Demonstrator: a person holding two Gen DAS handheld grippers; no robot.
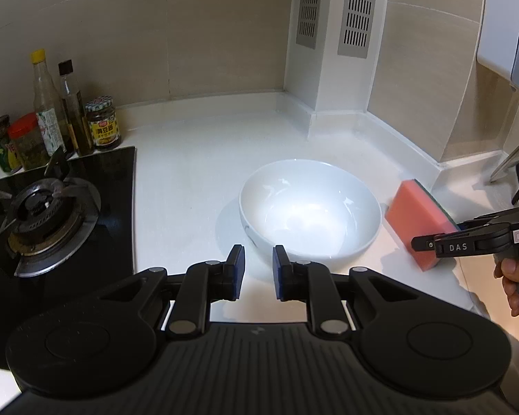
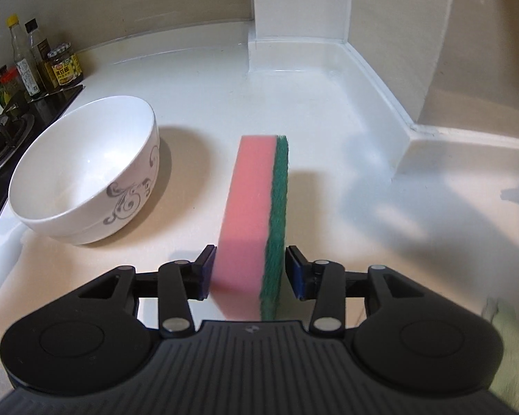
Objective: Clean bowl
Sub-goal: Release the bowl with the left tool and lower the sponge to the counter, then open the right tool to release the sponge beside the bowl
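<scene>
Black plastic jaws of the right gripper (image 2: 247, 273) are seen parted on either side of the pink foam sponge with a green scouring layer (image 2: 256, 214), which stands on edge on the white countertop (image 2: 328, 110); firm contact cannot be confirmed. The left gripper (image 1: 258, 269) is held open and empty before the white ceramic bowl with grey scrollwork (image 1: 309, 209), just beside the sponge.

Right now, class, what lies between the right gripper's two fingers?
The pink-and-green sponge, standing on its edge on the white counter; the right gripper is open around it, a gap beside the green face. The right wrist view shows it.
</scene>
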